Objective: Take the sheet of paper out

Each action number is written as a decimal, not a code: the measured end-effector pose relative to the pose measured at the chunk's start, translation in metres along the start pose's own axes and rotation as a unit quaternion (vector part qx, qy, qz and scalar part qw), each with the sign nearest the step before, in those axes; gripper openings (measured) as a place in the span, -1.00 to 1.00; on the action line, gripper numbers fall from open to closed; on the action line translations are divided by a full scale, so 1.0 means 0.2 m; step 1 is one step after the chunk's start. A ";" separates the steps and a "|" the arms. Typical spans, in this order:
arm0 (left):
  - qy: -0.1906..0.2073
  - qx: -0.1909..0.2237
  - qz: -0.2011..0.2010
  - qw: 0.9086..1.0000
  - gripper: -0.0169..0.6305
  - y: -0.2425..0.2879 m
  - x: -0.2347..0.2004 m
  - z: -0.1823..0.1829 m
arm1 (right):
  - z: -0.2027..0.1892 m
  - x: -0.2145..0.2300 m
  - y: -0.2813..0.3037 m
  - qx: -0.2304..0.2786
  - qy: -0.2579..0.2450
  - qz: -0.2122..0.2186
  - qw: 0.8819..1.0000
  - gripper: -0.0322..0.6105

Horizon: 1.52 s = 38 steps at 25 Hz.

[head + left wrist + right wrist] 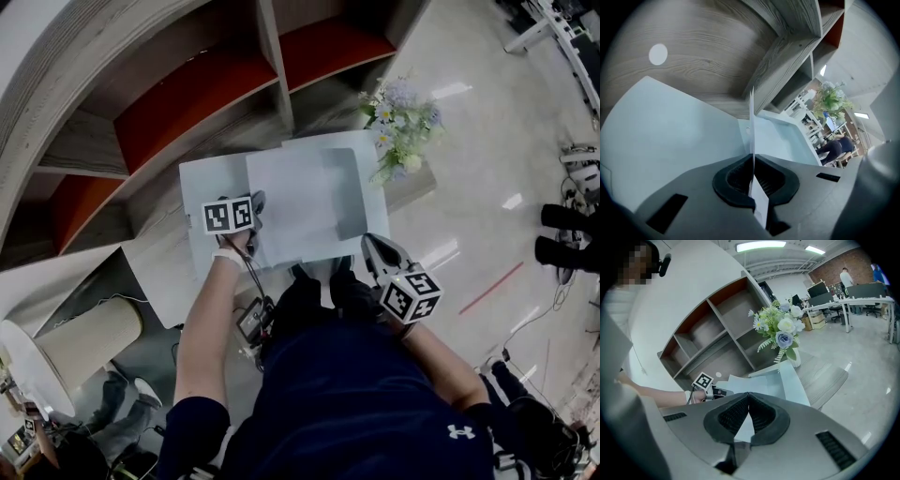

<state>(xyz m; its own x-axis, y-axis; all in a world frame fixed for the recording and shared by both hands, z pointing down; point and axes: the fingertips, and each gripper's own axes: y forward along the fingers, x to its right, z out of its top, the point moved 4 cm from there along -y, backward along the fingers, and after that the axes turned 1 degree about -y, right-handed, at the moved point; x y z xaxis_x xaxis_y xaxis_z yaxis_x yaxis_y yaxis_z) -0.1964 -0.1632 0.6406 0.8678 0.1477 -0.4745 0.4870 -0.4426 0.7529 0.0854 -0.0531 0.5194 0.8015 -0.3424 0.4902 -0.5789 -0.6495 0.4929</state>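
Note:
A white sheet of paper [300,202] lies over an open pale blue folder [208,183] on a wooden table top [155,253]. My left gripper [255,212] is shut on the sheet's left edge. In the left gripper view the sheet [751,122] stands edge-on between the closed pads, above the folder [670,136]. My right gripper [370,246] sits at the folder's near right corner with its jaws shut and nothing seen pinched between them. In the right gripper view the right gripper [749,397] points at the folder [793,383]. Whether its tips touch the folder is unclear.
A vase of flowers [401,127] stands at the table's far right corner, just beyond the folder. A curved shelf unit [187,103] with red-backed compartments rises behind the table. A pale cylinder [89,337] lies low on the left. Glossy floor spreads to the right.

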 end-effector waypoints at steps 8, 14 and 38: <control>0.055 0.023 0.061 0.996 -0.90 -0.16 -0.04 0.02 | 0.03 -0.05 0.00 0.003 -0.017 0.015 1.000 -0.86; 0.084 0.035 0.077 0.993 -0.90 -0.24 -0.05 0.05 | 0.04 -0.07 0.00 0.001 -0.025 0.022 0.999 -0.86; 0.163 0.081 0.125 0.975 -0.90 -0.55 0.01 0.07 | 0.08 -0.14 0.03 0.004 -0.043 0.045 0.998 -0.86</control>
<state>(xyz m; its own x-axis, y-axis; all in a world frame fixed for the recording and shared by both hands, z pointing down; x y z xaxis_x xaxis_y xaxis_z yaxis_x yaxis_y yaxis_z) -0.2505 -0.1264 0.5501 0.9556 0.2787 -0.0955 0.2573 -0.6316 0.7314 0.0632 -0.0588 0.4966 0.7567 -0.4561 0.4685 -0.6480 -0.6183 0.4447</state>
